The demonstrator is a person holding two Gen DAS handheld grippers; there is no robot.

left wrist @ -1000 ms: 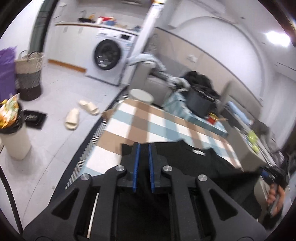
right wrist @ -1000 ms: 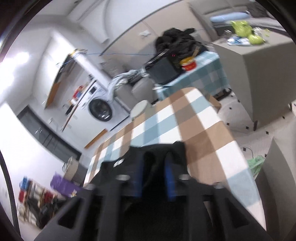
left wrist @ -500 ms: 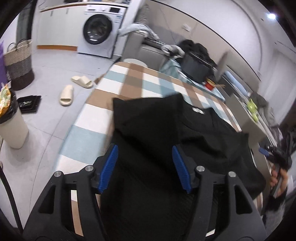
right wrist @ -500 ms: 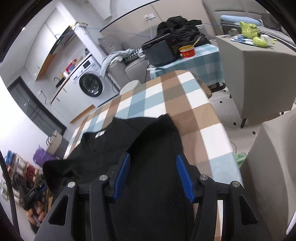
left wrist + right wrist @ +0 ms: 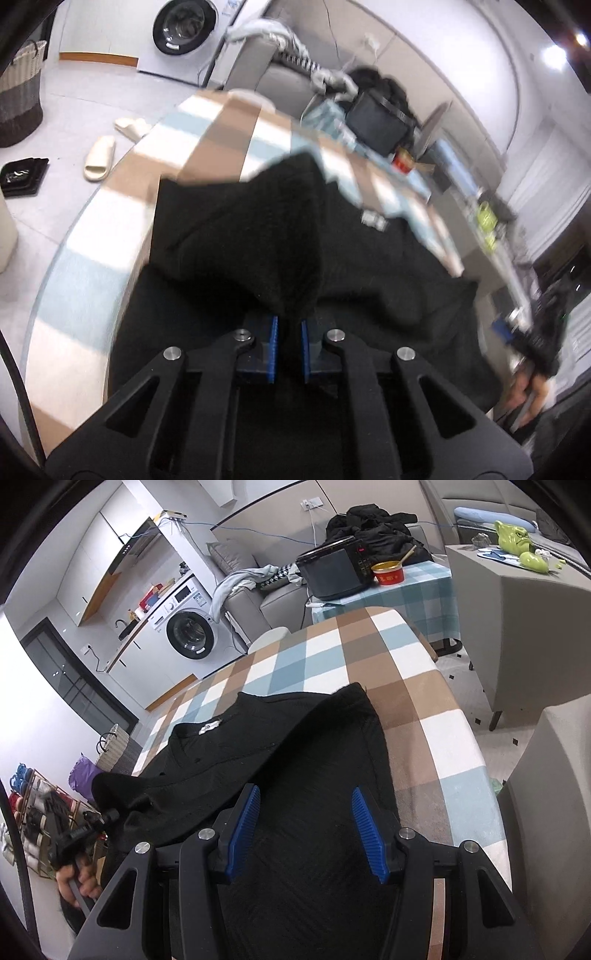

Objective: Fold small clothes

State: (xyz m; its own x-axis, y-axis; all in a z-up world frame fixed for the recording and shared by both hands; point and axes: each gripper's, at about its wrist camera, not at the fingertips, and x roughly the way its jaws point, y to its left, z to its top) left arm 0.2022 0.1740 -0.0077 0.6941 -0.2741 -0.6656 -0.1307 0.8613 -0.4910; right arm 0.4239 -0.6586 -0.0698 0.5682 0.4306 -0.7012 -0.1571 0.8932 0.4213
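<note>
A black shirt (image 5: 280, 760) lies on the checked tablecloth (image 5: 369, 653), its white neck label (image 5: 209, 728) toward the far side. My left gripper (image 5: 288, 332) is shut on a fold of the black shirt (image 5: 258, 229) and lifts it off the tablecloth (image 5: 207, 136). My right gripper (image 5: 306, 830) is open and empty just above the shirt's near right part, blue pads (image 5: 364, 830) spread wide. The left gripper (image 5: 70, 838) also shows at the left edge of the right wrist view, holding the raised cloth.
A black cooker (image 5: 332, 572) and a red bowl (image 5: 388, 572) stand on a small table behind. A washing machine (image 5: 188, 635), a grey sofa with clothes (image 5: 373, 528), a grey cabinet (image 5: 517, 627), slippers (image 5: 99, 158) and a woven basket (image 5: 18, 92) stand around.
My left gripper has shut on a fold of the shirt and raised it. My right gripper stays open over the shirt, a little further back.
</note>
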